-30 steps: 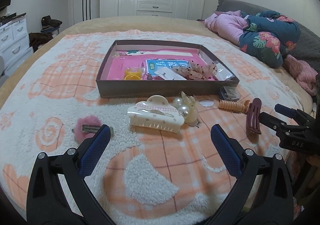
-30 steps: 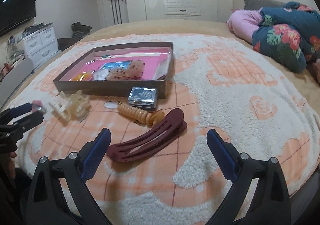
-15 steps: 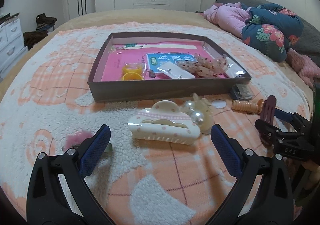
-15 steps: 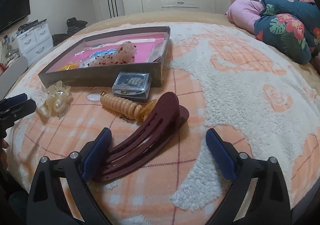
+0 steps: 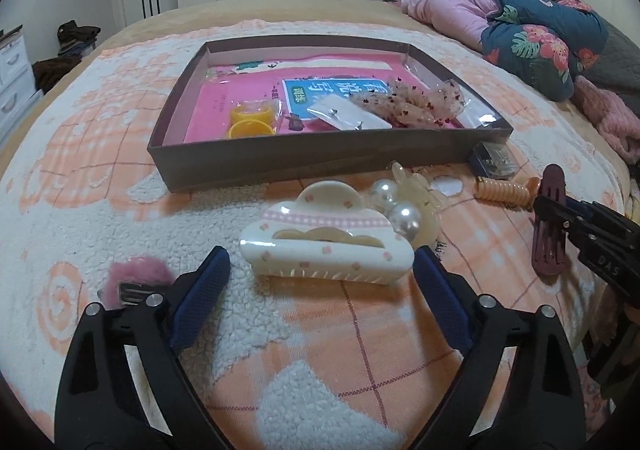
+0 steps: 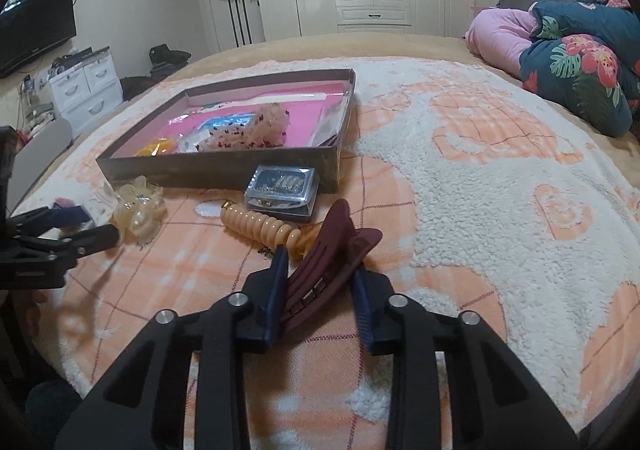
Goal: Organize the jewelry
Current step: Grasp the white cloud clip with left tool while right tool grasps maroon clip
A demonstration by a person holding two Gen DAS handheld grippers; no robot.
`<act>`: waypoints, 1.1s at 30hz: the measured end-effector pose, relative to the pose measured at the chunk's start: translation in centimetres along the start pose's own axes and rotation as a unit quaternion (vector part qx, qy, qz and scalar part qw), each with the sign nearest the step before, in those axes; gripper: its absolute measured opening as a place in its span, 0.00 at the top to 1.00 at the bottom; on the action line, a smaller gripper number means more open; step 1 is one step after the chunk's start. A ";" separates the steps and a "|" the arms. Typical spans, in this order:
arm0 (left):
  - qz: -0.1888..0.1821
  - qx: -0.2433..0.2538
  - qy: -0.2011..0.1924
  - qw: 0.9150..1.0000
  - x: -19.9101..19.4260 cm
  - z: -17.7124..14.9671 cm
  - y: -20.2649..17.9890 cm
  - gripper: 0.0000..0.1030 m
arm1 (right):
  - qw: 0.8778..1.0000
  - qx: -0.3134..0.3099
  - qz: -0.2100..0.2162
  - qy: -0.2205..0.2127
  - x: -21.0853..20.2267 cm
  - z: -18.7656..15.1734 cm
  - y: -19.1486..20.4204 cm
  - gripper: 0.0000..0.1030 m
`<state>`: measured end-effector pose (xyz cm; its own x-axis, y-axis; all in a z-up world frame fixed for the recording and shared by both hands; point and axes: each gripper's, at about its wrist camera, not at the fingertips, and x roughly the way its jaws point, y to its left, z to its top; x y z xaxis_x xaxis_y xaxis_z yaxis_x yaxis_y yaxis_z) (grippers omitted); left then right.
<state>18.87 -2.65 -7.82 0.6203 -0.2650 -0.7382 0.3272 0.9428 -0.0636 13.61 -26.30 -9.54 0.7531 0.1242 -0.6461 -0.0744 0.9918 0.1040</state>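
The right gripper point(image 6: 320, 282) is closing its jaws on the dark red hair clip point(image 6: 332, 258), which sits between them on the bed blanket point(image 6: 480, 190), tip pointing to 1 o'clock. The left gripper point(image 5: 320, 282) has wide jaws closing around the white hair claw point(image 5: 326, 246), not touching it. The box point(image 5: 320, 166) lies at 12 o'clock.

text: "DAS" | on: right tongs point(image 5: 560, 210) body
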 end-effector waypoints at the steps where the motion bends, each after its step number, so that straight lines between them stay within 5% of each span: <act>1: 0.000 0.001 -0.001 1.000 0.1 0.0 0.1 0.24 | 1.000 0.001 0.001 -0.001 -0.2 0.0 0.0 0.73; 5: -0.012 0.000 -0.005 1.000 0.1 0.2 0.3 0.32 | 1.000 0.003 0.004 -0.002 -0.8 -0.1 -0.2 0.75; 33: -0.024 -0.035 -0.065 0.997 -3.7 0.0 0.9 0.33 | 0.999 -0.027 0.015 -0.032 -3.7 1.9 1.8 0.87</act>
<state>16.90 -0.87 -5.13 0.6934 -0.3296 -0.6407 0.3104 0.9391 -0.1471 11.91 -25.04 -5.51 0.7906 0.1534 -0.5928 -0.1319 0.9880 0.0799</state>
